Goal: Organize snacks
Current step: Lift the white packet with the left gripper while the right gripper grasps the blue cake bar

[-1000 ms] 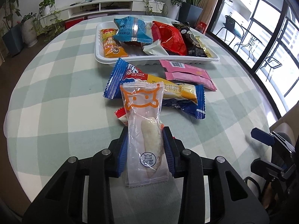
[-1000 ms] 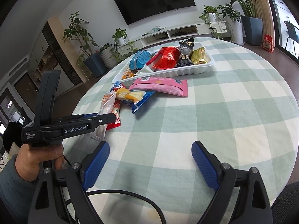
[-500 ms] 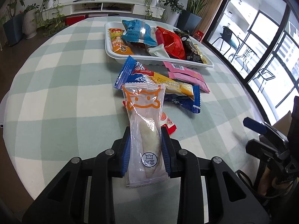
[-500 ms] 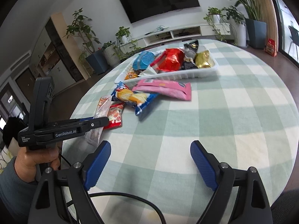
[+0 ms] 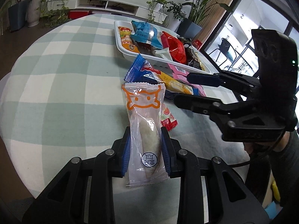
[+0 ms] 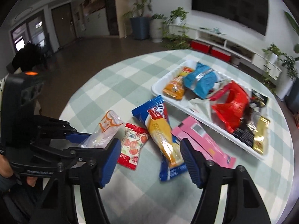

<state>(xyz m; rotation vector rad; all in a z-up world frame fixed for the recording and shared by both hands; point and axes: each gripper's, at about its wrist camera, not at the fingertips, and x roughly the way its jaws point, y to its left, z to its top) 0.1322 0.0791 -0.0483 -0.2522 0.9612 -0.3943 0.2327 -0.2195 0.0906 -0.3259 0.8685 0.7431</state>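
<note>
Left wrist view: left gripper (image 5: pixel 144 150) clamped on the clear cat-print packet (image 5: pixel 143 128), bottom centre of frame, pads pinching the lower half around the pale roll inside. Looks light, crinkly, slippery film, squashable filling, so best gripped across the roll, gently.

Right wrist view: right gripper (image 6: pixel 149 155) jaws just been closing, still apart, nothing pinched, blue-and-yellow packet (image 6: pixel 161 140) between them at centre. Soft and light too, probably. White tray (image 6: pixel 158 91) upper right, already loaded.
</note>
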